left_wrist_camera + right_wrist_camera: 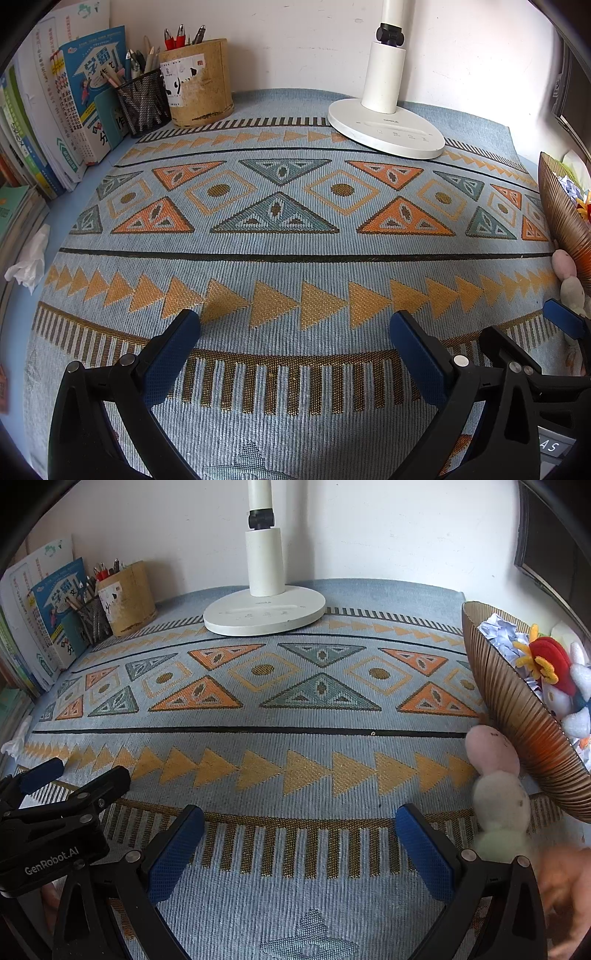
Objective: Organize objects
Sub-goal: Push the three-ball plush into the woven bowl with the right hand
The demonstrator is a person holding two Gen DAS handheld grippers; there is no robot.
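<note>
A brown ribbed bowl [517,716] stands at the right edge of the patterned mat [295,716], holding crumpled paper [498,637] and small plush toys [550,664]. A pink and white plush toy [496,775] lies on the mat against the bowl's near side; it also shows in the left wrist view [567,275]. My right gripper [299,827] is open and empty, just left of that toy. My left gripper [295,332] is open and empty above the mat's near part, to the left of the right one.
A white desk lamp base [386,127] stands at the back centre. A bamboo pen holder [199,81] and a black mesh pen cup [144,101] stand back left beside upright books [85,99]. A crumpled tissue [27,264] lies at the left edge.
</note>
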